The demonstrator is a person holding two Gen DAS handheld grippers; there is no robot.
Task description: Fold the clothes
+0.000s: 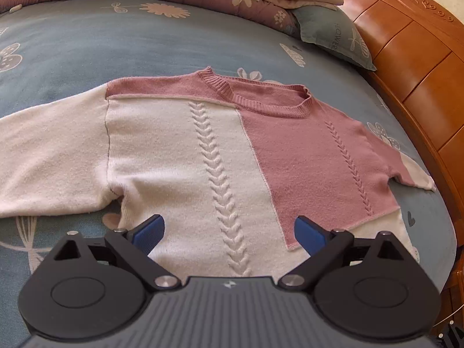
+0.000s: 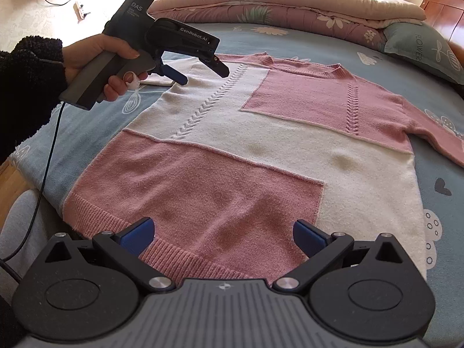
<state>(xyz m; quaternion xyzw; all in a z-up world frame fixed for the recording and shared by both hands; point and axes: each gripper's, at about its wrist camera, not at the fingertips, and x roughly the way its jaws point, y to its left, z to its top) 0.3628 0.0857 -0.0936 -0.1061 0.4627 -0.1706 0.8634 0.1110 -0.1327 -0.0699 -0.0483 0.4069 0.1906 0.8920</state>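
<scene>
Blue-padded tongs (image 2: 223,236) agape over fuzzy, cable-knit pink-and-cream sweater (image 2: 261,150).

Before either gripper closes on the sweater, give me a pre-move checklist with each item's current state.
1. Sweater spread flat, front up: ok.
2. Left gripper open, holding nothing: ok.
3. Right gripper open, over the hem: ok.
4. Both sleeves fully laid out: cannot tell; their ends run out of frame.
5. Pillow and quilt apart from the sweater: ok.
6. Left gripper's cable clear of the sweater: ok.
</scene>
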